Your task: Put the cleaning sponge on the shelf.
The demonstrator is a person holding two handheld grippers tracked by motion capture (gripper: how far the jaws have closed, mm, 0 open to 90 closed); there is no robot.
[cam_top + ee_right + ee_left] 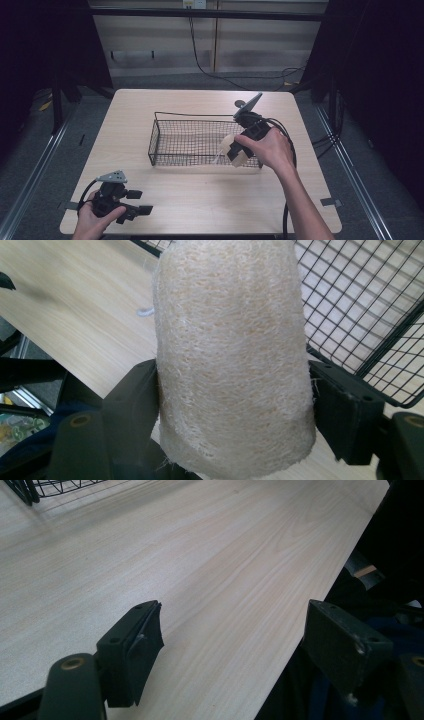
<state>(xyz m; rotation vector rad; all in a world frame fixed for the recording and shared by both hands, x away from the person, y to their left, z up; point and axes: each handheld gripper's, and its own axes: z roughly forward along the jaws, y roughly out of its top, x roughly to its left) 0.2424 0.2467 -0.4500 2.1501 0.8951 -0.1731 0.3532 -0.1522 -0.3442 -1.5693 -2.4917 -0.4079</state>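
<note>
A black wire basket (165,146) stands in the middle of the wooden table (200,195). My right gripper (231,148) is shut on a pale, fibrous loofah sponge (232,350), held over the basket's near right corner (380,375). The loofah (227,142) juts left from between the jaws, and a thin white cord (145,312) hangs from it. My left gripper (140,201) rests near the table's front left corner, open, with bare wood between its jaws (235,645). One corner of the basket (30,490) shows at the top left of the left gripper view.
Bare tabletop lies between the basket and the front edge (210,232). Cables (287,150) trail from the right gripper down past the forearm. Metal rails (35,165) run along the floor on both sides. A cabinet front (165,45) stands behind the table.
</note>
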